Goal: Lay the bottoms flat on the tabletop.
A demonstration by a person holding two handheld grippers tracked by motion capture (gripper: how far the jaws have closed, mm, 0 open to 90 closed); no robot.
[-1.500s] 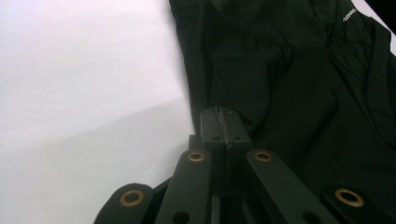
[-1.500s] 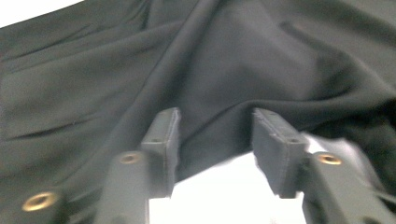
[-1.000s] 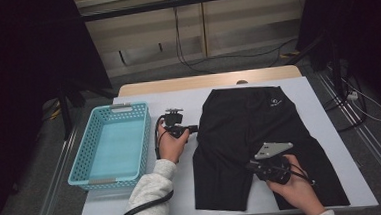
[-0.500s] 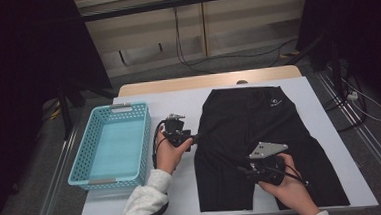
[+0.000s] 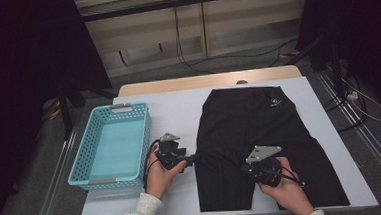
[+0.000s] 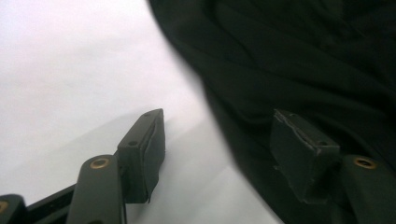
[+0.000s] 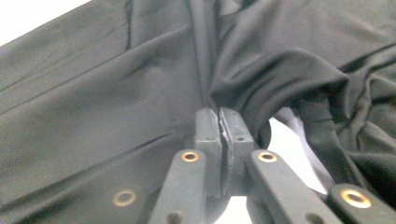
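Note:
A pair of black shorts lies flat on the white table cover. My left gripper hovers at the shorts' left edge, and its jaws have just opened. In the left gripper view the left gripper has one pad over the white cover and the other over the shorts; the hem runs between them and neither pad presses on it. My right gripper sits low on the shorts near the front. There its jaws have just closed, and the right gripper pinches a raised fold of the shorts.
A light blue plastic basket stands to the left of the shorts, close to my left hand. The table's front edge runs just below both hands. Cables lie on the floor beyond the table.
My left hand has slid toward the front edge along the shorts' left side, and its jaws have opened. The right gripper has stayed almost in place on the shorts.

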